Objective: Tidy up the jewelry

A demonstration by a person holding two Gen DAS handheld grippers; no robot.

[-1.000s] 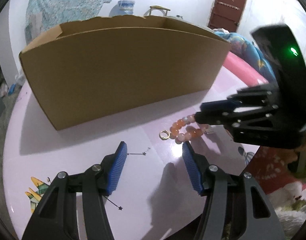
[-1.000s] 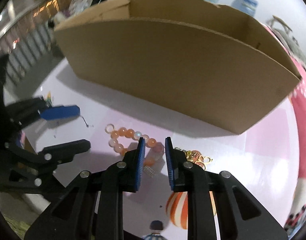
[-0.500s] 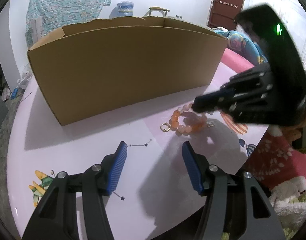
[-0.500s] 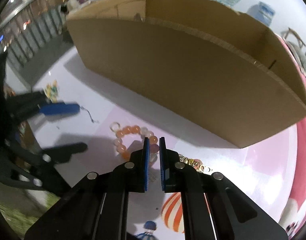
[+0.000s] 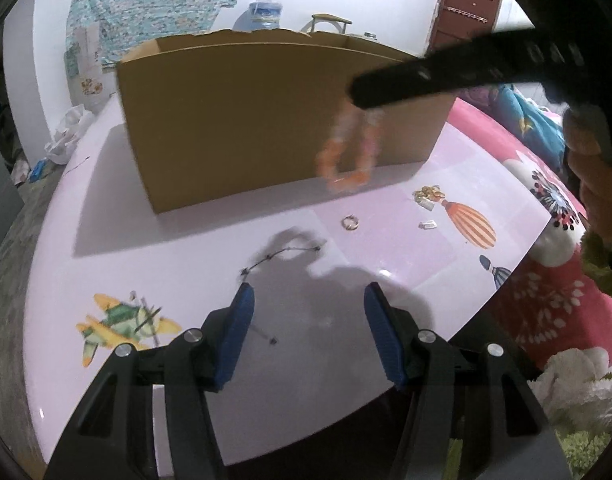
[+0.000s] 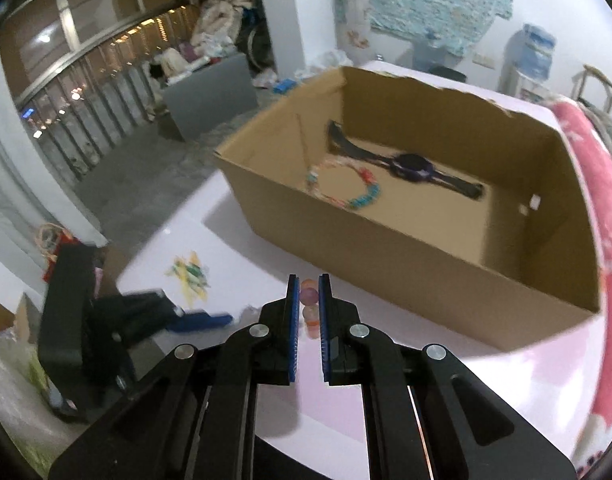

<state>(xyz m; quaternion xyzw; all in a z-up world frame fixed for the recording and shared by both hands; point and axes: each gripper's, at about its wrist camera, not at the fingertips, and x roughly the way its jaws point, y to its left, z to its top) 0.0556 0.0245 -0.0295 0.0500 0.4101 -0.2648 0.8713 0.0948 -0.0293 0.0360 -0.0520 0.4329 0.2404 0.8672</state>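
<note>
Orange bead bracelet (image 5: 348, 152): newly lifted off bench (image 5: 193, 248), dangling from right tongs (image 6: 306, 300) just clamped on it, near cardboard box (image 6: 406, 240), ready for deposit; left tongs (image 5: 308, 304) half-wide, empty.

Both grippers are matte black linkage frames. On the left gripper (image 5: 308, 336), round silver screw heads sit behind each finger and ribbed blue pads (image 5: 237, 328) line the inner faces. The right gripper (image 6: 307, 300) has the same build: thin blue pads, silver screws farther back along the black arms.
</note>
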